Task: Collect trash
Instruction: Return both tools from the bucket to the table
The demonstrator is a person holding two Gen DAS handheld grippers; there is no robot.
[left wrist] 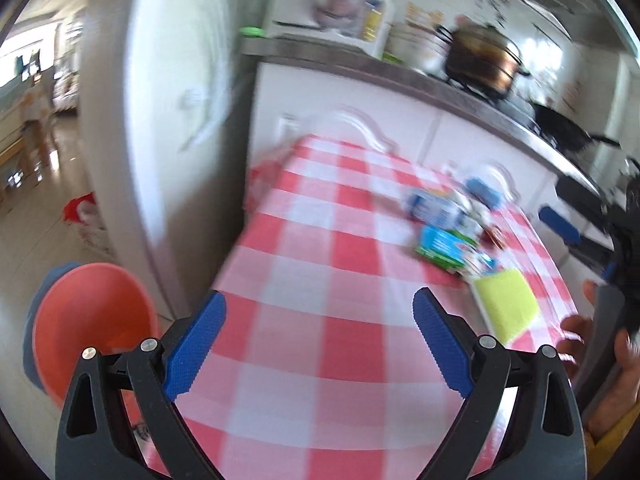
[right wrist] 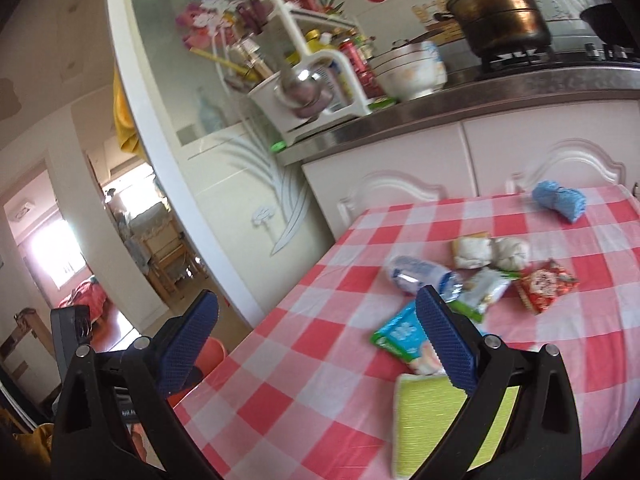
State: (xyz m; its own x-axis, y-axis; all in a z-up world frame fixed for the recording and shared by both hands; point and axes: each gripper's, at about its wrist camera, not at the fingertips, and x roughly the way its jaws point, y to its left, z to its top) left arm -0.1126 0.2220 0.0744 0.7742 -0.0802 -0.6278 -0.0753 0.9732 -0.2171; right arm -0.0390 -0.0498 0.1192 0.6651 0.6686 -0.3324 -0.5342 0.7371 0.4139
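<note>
Trash lies in a loose heap on the red-and-white checked table (right wrist: 312, 380): a crushed plastic bottle (right wrist: 420, 274), a teal packet (right wrist: 400, 336), a red snack wrapper (right wrist: 546, 285), white wrappers (right wrist: 472, 251) and a crumpled white wad (right wrist: 512, 254). The left wrist view shows the same heap (left wrist: 444, 216), blurred, at the table's far right. An orange bin (left wrist: 88, 320) stands on the floor left of the table. My left gripper (left wrist: 320, 320) is open over bare cloth. My right gripper (right wrist: 316, 320) is open above the table's left edge, short of the heap.
A yellow-green sponge (right wrist: 436, 424) lies near the right gripper, and a blue cloth (right wrist: 560, 200) at the table's back. Behind stands a counter (right wrist: 460, 108) with a pot (right wrist: 500, 8), bowls and a rack. A hand (left wrist: 600, 360) holds the other gripper. A glass door (right wrist: 224, 152) stands at left.
</note>
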